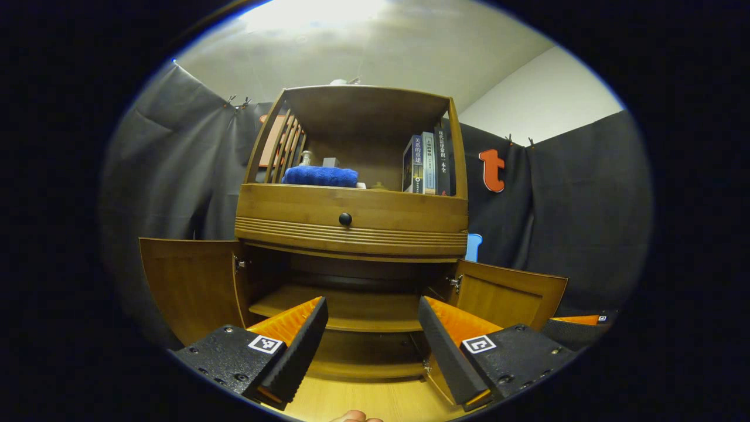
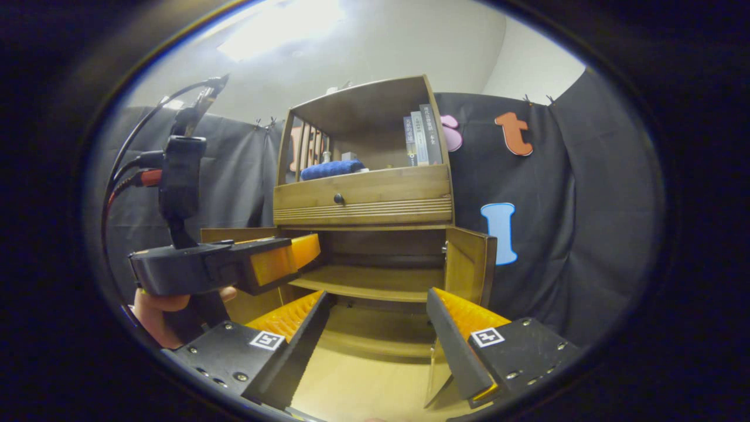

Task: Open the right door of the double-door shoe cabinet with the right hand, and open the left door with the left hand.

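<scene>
Cabinet [image 1: 351, 223]: we count two doors, left door [image 1: 190, 287] at 9 o'clock, right door [image 1: 507, 293] at 3, both swung open; left gripper [image 1: 372, 328] and right gripper [image 2: 375, 319] spread apart, empty

Staged recording booth, dressed as a home corner. Black cloth [image 1: 176, 164] hangs on clips as walls, with plain white wall [image 1: 545, 88] and ceiling above. Single furniture piece: wooden shoe cabinet [image 1: 351, 223], both lower doors open. Its open top shelf carries household items: upright books [image 1: 428, 164] and a folded blue towel [image 1: 321, 176]. Light wood floor [image 2: 363, 381] in front of it.
</scene>
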Tool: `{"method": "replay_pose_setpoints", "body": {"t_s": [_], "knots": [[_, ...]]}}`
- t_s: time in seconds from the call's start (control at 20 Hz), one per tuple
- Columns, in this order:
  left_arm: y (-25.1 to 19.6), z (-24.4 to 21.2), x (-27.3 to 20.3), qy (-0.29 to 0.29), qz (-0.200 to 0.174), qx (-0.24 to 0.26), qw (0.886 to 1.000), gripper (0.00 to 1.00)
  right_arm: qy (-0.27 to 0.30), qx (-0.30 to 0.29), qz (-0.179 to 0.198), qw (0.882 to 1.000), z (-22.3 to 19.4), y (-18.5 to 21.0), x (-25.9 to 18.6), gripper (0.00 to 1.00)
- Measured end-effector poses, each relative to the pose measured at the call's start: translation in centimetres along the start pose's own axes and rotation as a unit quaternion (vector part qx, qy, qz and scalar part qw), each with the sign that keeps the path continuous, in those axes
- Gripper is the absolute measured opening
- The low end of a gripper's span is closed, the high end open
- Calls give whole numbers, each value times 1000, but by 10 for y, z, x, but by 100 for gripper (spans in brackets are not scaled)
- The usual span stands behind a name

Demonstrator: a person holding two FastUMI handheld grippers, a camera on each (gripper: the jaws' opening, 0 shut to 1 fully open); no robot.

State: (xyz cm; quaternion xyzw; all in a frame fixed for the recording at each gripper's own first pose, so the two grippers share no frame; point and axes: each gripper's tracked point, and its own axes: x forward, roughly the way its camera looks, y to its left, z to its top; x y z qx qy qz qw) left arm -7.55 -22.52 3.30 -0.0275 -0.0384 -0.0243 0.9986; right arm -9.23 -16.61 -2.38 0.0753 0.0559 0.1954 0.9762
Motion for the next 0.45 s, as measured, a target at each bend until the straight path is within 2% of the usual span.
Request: {"method": "replay_pose_setpoints", "body": {"t_s": [0.05, 0.15, 0.2, 0.25, 0.4, 0.45], "knots": [[0, -1, -1, 1, 1, 0, 1000, 95, 0, -2, 0, 1000, -1, 1, -1, 100], [2, -1, -3, 0, 2, -1, 1000, 92, -2, -5, 1, 1000, -1, 2, -2, 97], [2, -2, -4, 0, 3, -1, 1000, 96, -1, -5, 1, 1000, -2, 2, -2, 96], [3, -2, -4, 0, 3, -1, 1000, 95, 0, -4, 1, 1000, -3, 2, -4, 100], [5, -2, -7, -2, 8, 3, 1000, 95, 2, 2, 3, 1000, -4, 3, -3, 100], [6, -2, -8, -1, 9, 4, 1000, 92, 3, 3, 4, 1000, -5, 3, -4, 100]]}}
